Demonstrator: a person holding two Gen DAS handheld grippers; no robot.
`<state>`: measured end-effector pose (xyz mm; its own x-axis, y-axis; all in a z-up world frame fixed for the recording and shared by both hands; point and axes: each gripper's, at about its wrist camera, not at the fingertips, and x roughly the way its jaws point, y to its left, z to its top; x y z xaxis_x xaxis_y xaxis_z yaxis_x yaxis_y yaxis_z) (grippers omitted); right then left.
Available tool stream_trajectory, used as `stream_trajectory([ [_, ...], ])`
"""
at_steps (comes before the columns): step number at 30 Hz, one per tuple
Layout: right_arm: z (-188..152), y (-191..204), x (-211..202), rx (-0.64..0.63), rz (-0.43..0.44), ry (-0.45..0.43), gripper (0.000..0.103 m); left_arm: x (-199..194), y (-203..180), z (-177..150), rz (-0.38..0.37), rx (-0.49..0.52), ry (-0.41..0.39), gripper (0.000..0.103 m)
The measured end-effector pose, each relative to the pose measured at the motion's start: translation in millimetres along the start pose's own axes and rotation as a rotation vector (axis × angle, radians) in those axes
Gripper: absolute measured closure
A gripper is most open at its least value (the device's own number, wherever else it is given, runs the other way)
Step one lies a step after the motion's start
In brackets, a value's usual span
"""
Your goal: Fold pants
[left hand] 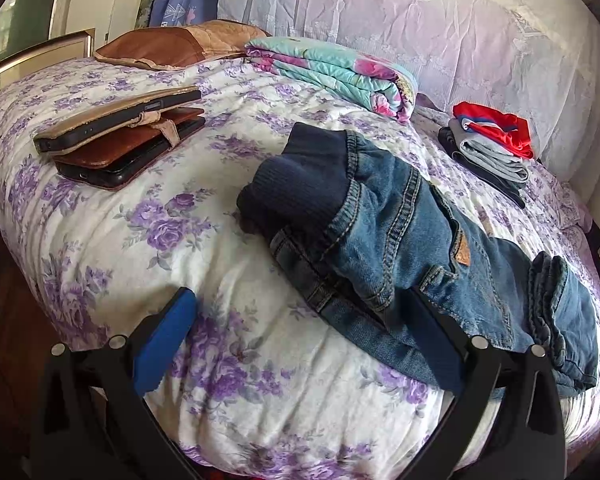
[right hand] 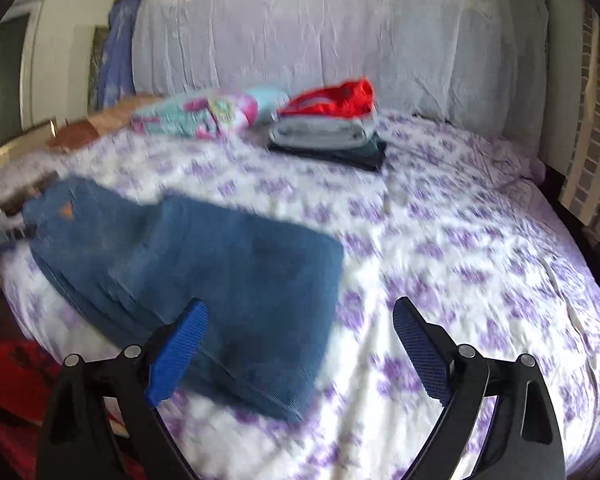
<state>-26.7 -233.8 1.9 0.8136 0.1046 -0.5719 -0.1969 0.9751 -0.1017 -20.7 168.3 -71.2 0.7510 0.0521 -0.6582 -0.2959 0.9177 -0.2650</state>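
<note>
A small pair of blue jeans [left hand: 400, 232] with a dark ribbed waistband lies on the floral bedspread [left hand: 140, 208], legs doubled over toward the right. My left gripper [left hand: 304, 312] is open and empty just above the bed's near edge, its right finger [left hand: 436, 340] over the jeans' lower edge. In the blurred right wrist view the jeans [right hand: 204, 256] lie left of centre. My right gripper [right hand: 300, 320] is open and empty, its left finger [right hand: 176, 352] over the jeans' near end.
A stack of folded clothes [left hand: 496, 148] topped with a red piece sits at the back right, also in the right wrist view [right hand: 332, 128]. A folded floral blanket [left hand: 332, 68], a brown cushion [left hand: 172, 44] and tablets in brown cases [left hand: 120, 140] lie behind and left.
</note>
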Motion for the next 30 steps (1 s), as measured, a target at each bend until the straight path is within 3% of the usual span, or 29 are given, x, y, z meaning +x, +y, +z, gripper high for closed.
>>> stream_trajectory([
  [4,31,24,27,-0.024,0.073,-0.024,0.009,0,0,0,-0.002,-0.002,0.006,0.004],
  [6,47,44,53,-0.055,0.083,0.006,0.009,1,0,0,-0.005,-0.003,0.014,0.004],
  [8,52,67,98,-0.114,0.043,0.109,0.008,1,1,1,-0.011,-0.004,0.023,0.004],
  [9,44,78,124,-0.165,0.014,0.201,0.003,1,2,2,-0.016,-0.005,0.03,0.004],
  [10,39,83,132,-0.188,0.006,0.193,0.003,1,3,3,-0.023,-0.007,0.039,0.004],
  [12,45,78,122,-0.149,0.026,0.182,0.004,2,6,8,-0.046,-0.021,0.073,0.004],
  [17,50,62,64,-0.078,0.06,0.011,0.004,6,25,28,-0.162,-0.139,0.175,0.004],
  [19,41,59,63,-0.099,0.019,0.024,0.004,7,34,32,-0.23,-0.21,0.204,0.004],
  [21,26,52,94,-0.13,0.011,0.15,0.003,9,41,34,-0.297,-0.277,0.235,0.005],
  [22,19,52,100,-0.138,0.005,0.157,0.003,11,44,34,-0.331,-0.31,0.253,0.005],
  [27,23,46,83,-0.061,0.085,0.068,0.003,23,38,34,-0.472,-0.421,0.346,0.005],
  [30,24,40,75,-0.028,0.101,0.04,0.003,34,25,38,-0.488,-0.412,0.365,0.005],
])
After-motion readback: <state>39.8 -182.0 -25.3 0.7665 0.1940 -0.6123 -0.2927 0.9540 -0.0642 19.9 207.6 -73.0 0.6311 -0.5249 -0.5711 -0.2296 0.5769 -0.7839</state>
